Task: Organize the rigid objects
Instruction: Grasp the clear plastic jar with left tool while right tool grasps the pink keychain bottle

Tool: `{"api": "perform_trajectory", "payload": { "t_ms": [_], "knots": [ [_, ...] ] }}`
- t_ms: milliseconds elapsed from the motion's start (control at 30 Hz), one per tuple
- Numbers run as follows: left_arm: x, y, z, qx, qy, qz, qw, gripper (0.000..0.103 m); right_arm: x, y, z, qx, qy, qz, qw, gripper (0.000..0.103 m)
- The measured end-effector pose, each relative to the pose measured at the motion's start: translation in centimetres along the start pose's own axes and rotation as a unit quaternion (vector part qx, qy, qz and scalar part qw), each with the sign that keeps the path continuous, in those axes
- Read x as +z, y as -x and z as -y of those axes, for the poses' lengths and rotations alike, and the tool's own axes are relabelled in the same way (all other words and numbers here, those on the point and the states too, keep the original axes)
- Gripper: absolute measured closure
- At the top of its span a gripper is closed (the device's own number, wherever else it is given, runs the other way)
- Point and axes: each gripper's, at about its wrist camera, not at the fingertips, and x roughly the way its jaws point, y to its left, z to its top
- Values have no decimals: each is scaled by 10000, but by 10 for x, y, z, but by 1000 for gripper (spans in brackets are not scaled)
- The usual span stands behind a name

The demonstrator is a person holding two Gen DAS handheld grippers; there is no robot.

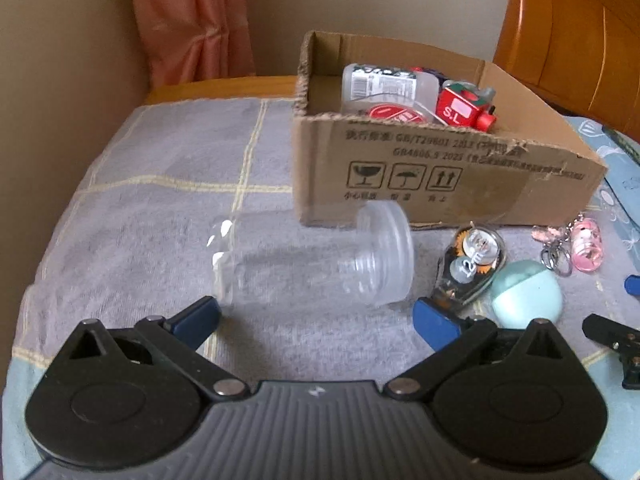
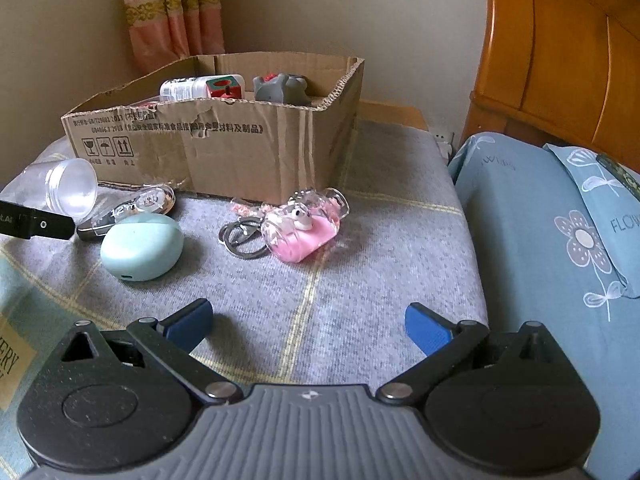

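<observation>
The left gripper [image 1: 316, 320] is shown with jaws spread wide and nothing held, lined up on the clear jar [image 1: 312, 258], which lies on its side on the grey cloth [image 1: 160, 208] just in front of the box [image 1: 440, 168]. The step in hand is judged to be the pick-up of this jar for the box, where a bottle [image 1: 380, 84] and red toy [image 1: 466, 106] already lie. The jar is best straddled at mid-body — not at the ribbed lid [image 1: 394, 252] — and closed on gently, since smooth plastic may roll or slip. The right gripper [image 2: 308, 326] is likewise fully open and empty, nearest the pink keychain [image 2: 304, 226]; the green case [image 2: 142, 248] and the tape dispenser [image 2: 132, 210] lie between the two.
</observation>
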Motion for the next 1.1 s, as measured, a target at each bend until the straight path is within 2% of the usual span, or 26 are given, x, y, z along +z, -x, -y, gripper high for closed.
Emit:
{"api": "perform_trajectory", "payload": {
  "t_ms": [100,400,700,1000,1100],
  "knots": [
    [3,-2,2,161,-41,56,9998,1,6,-6,1,215,211,23,9995,0],
    [6,3,-26,466,338,126,9983,1,28,-26,19,1007,988,-9,9900,0],
    [7,7,-27,338,246,238,9988,1,51,-43,15,1276,1572,-141,9792,0],
    [14,7,-25,240,-101,385,9989,1,45,-32,2,1764,1787,-463,9668,0],
    [15,6,-26,207,-179,404,9988,1,43,-28,2,1707,1772,-428,9683,5]
  ]
}}
